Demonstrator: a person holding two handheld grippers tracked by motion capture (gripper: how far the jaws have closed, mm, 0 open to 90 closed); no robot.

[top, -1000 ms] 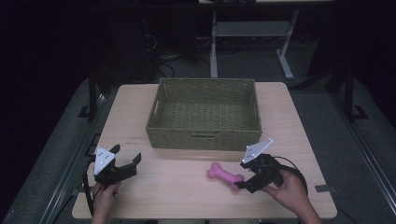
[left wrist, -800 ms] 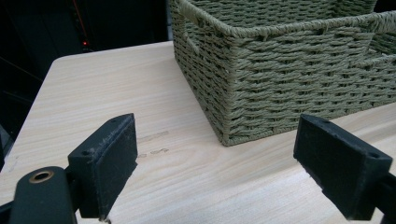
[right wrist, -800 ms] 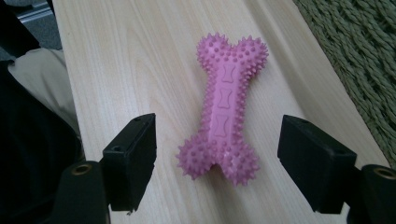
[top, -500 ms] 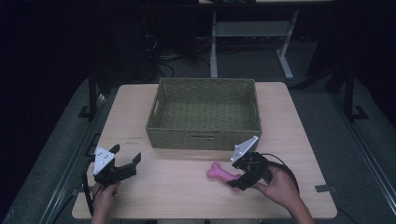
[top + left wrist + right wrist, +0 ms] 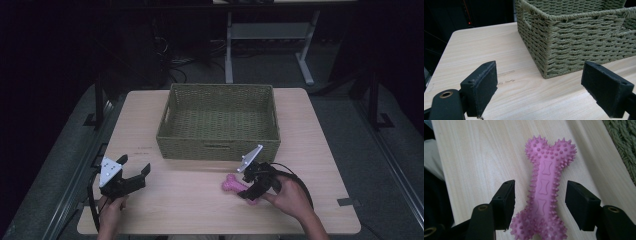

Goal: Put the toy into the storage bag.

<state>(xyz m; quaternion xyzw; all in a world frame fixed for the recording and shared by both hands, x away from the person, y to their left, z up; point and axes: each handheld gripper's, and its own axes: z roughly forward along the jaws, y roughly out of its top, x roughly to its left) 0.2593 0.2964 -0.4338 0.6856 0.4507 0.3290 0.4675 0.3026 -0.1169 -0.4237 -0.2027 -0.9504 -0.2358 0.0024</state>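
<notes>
High view: pale wooden table, dark room around.

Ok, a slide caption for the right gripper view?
Right gripper closing, fingers straddling a pink bone toy on the table, not yet pressing.

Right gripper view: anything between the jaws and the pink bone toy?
Nothing. In the right gripper view the right gripper straddles the pink bone toy; bare table shows in both gaps, pads not yet touching.

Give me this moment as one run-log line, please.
right gripper: open, closing around pink bone | left gripper: open, idle | basket: nothing inside
</notes>
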